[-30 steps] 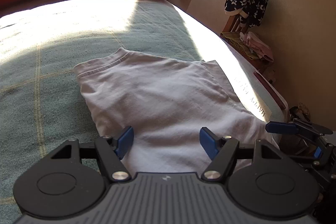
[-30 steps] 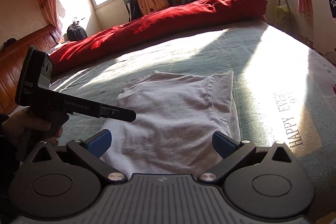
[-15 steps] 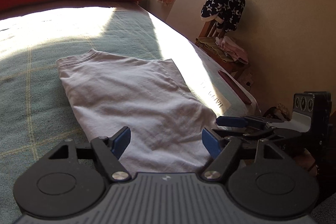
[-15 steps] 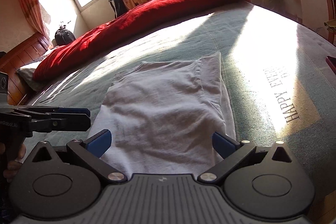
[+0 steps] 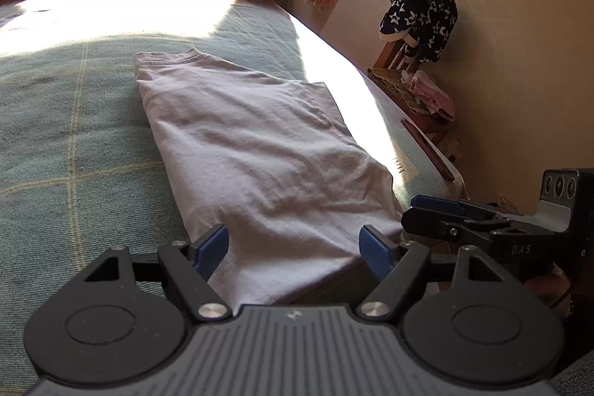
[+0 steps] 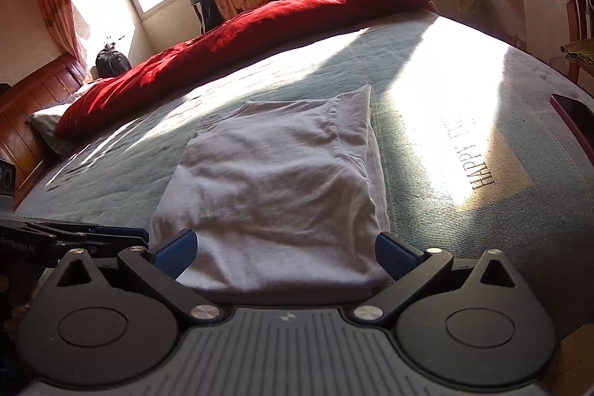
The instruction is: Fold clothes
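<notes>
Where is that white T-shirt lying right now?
The white T-shirt lies folded flat on the green bedspread, mid-frame in both wrist views, nearer than the red duvet.

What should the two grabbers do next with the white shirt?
Probably nudge both forward to pinch the shirt's near edge. Its sides look folded in already, and both grippers, left with jaws opening and right, hover at that edge holding nothing.
</notes>
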`<state>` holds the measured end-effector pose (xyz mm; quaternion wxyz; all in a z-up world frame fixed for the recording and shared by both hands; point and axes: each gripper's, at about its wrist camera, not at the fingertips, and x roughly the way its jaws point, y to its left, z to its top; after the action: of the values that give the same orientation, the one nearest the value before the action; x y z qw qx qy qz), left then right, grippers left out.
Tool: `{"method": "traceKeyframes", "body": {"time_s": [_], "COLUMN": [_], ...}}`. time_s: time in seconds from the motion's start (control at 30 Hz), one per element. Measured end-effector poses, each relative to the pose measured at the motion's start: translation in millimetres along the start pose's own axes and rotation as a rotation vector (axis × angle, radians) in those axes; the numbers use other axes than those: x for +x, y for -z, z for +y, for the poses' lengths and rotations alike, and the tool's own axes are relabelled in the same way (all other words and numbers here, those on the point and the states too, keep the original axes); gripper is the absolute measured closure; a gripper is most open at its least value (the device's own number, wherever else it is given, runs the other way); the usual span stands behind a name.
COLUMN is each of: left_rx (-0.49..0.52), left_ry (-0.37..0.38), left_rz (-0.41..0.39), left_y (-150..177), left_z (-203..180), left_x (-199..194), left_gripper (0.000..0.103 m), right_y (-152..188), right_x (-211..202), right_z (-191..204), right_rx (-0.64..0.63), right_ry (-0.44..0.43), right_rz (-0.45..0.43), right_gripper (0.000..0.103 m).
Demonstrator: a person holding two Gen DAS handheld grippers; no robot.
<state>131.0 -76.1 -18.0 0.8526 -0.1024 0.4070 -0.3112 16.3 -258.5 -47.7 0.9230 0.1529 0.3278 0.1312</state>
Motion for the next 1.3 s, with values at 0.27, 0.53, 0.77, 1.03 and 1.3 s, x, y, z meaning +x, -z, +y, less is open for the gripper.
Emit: {"method": "traceKeyframes", "body": {"time_s": [0.27,0.53,0.77,1.03,1.3], "left_rx": [-0.031,0.128,0.681,0.926,1.088], "left_ry": [-0.099,-0.151,-0.361,-0.418,-0.442], "left_rz": [-0.040,-0.052,0.015,0.054,0.084], "left_y": [3.5,11.5,48.5,65.2,63.3], "left_z": [8.5,-4.6,-51.4,-72.0,-77.5], "left_x": [-12.9,-15.0,-0.4,23.2,27.4], "left_gripper": [0.025,0.027,0.037,0.037,0.033], "right_y": [18.8,7.1,10.0,11.9,13.6], "right_x": [13.6,0.6,-16.2,-22.3,-24.2], "right_z": [3.8,14.9,-4.9,-17.6,-18.6], "right_rx": [-0.011,-0.055,-0.012,0.032,0.031], "right_ry": [-0.017,-0.024,0.029,0.046,0.050], "right_rz": [0.095,0.034,0.002,-0.018,-0.021], "right_gripper": [0.000,0.000,0.000,0.000,0.000]}}
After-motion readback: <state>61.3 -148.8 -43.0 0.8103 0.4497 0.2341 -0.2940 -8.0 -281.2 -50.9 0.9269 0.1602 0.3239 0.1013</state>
